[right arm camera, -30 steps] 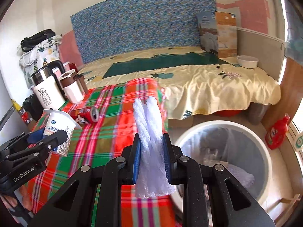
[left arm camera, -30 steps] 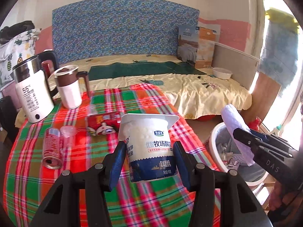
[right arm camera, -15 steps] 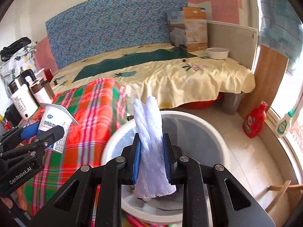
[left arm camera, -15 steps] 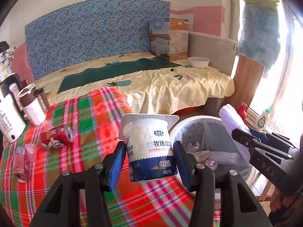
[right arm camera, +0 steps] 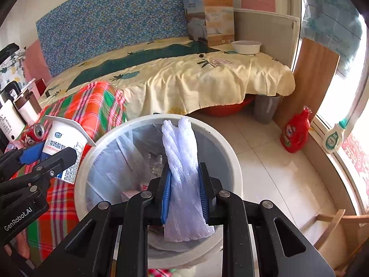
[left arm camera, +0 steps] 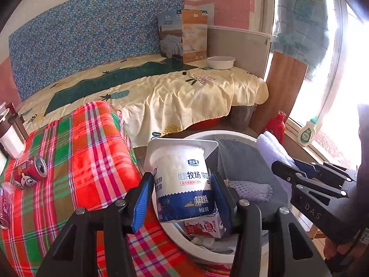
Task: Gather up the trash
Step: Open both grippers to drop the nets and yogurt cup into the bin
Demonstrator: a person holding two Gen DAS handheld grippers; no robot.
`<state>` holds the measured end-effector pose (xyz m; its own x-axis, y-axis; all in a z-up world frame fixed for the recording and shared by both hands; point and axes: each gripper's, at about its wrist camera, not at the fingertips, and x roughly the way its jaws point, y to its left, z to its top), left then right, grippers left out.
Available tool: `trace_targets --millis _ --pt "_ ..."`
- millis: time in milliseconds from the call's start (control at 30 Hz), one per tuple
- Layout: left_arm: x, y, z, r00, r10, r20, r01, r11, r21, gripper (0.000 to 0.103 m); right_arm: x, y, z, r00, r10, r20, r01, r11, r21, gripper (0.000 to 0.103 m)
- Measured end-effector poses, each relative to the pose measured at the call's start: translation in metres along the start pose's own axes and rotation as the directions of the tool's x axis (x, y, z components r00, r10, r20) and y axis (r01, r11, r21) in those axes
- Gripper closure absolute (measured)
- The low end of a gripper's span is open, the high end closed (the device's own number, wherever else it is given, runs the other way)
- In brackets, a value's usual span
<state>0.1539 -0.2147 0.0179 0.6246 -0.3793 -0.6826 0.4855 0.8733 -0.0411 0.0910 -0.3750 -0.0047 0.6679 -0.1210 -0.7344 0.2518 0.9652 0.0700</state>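
Fingers clamp the yogurt cup (left arm camera: pixel 184 184) left and foam net (right arm camera: pixel 182 175) right; release over the bin (right arm camera: pixel 233 161) rim and the cup could bounce out.

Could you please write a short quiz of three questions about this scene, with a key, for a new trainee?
1. True or false: the left tool holds a yogurt cup.
2. What does the right tool grip? A) a red can B) a white foam net C) a green bottle
3. Fill in: both items are held near or above the white ____.

Key
1. True. The blue pads press on both sides of the cup.
2. B. The white foam net stands up between the shut pads; the red can lies on the plaid cloth.
3. Trash bin.
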Motion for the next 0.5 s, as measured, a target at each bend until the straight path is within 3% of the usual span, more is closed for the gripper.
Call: trace_targets --millis 233,333,400,500 --pt "0.012 -0.003 -0.002 1.0 -0.013 -0.023 0.013 1.0 0.0 0.051 0.016 0.002 -0.005 0.999 0.006 -0.049 -0.007 1.0 -0.021 0.08" --pt "0.013 -0.001 -0.003 0.999 -0.027 -0.02 0.027 1.0 -0.006 0.051 0.017 0.005 -0.008 0.999 0.006 -0.051 -0.007 1.0 -0.023 0.075" --pt "0.012 0.001 -0.003 0.999 -0.035 -0.019 0.035 0.999 -0.01 0.049 0.018 0.005 -0.009 0.999 0.002 -0.053 -0.003 1.0 -0.02 0.054" --pt "0.008 0.004 -0.004 0.999 -0.036 -0.005 0.036 0.999 -0.018 0.044 0.013 0.004 -0.009 0.999 0.021 -0.035 -0.021 1.0 0.008 0.045"
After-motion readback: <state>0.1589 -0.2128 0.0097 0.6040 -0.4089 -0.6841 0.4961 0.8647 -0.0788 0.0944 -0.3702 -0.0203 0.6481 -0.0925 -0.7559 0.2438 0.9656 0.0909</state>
